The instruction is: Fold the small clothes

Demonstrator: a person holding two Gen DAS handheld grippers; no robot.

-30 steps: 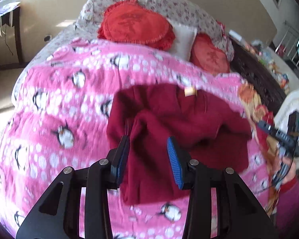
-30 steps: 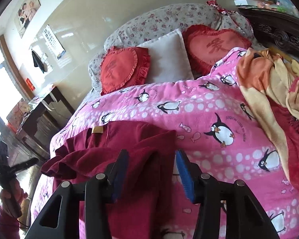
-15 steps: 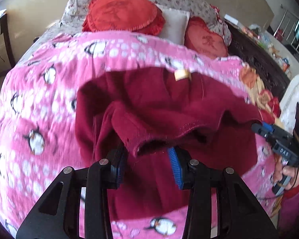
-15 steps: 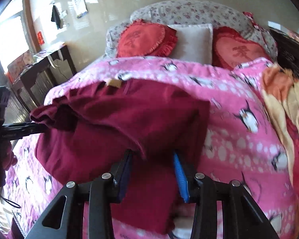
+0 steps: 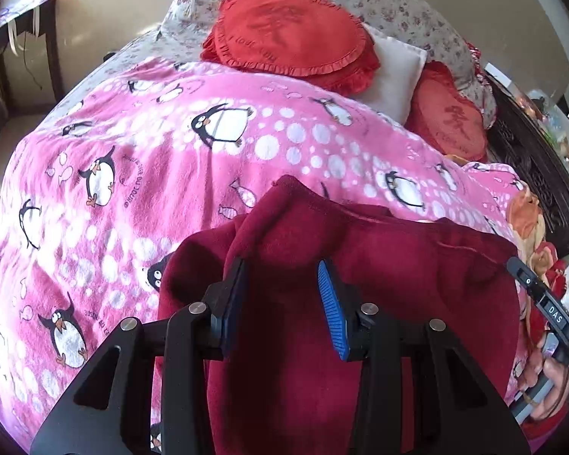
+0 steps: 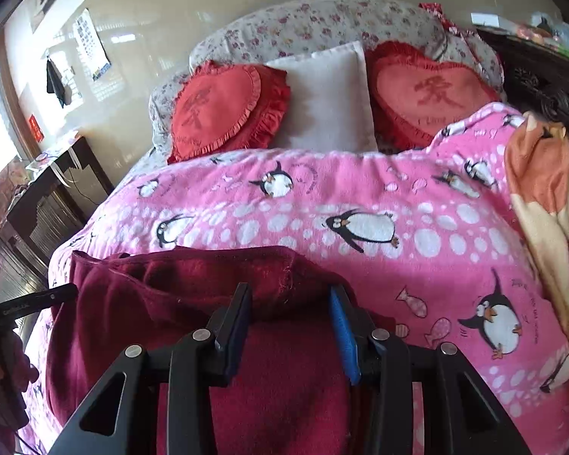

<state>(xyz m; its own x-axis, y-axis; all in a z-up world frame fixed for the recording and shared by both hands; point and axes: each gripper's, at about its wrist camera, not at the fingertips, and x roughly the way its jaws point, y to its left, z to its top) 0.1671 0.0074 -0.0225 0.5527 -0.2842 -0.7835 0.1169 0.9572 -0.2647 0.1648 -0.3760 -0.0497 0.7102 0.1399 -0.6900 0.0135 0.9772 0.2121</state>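
Maroon garment [image 5: 379,265]: fleece, folded over on itself, lying on the near part of a pink penguin blanket [image 5: 170,159] spread over the bed. Left wrist view: left gripper [image 5: 282,288] low over the garment's near left portion, fingers apart, a raised fold of cloth between them; whether the blue pads [image 5: 332,311] press the cloth cannot be told. Right gripper [image 5: 542,303] at the right edge, at the garment's right side, held in a hand; its fingers hidden. Far end of bed: two red heart cushions [image 5: 292,34], a white pillow [image 5: 394,72] between them, floral pillow [image 5: 398,3] behind. Right wrist view: garment [image 6: 170,295] at near left on the blanket [image 6: 417,204]; right gripper [image 6: 290,311] with fingers apart, straddling the garment's rolled far edge at its right end, contact unclear. Left gripper's dark tip [image 6: 34,301] at the garment's left edge. Orange patterned cloth [image 6: 542,174] lies at the right side of the bed.
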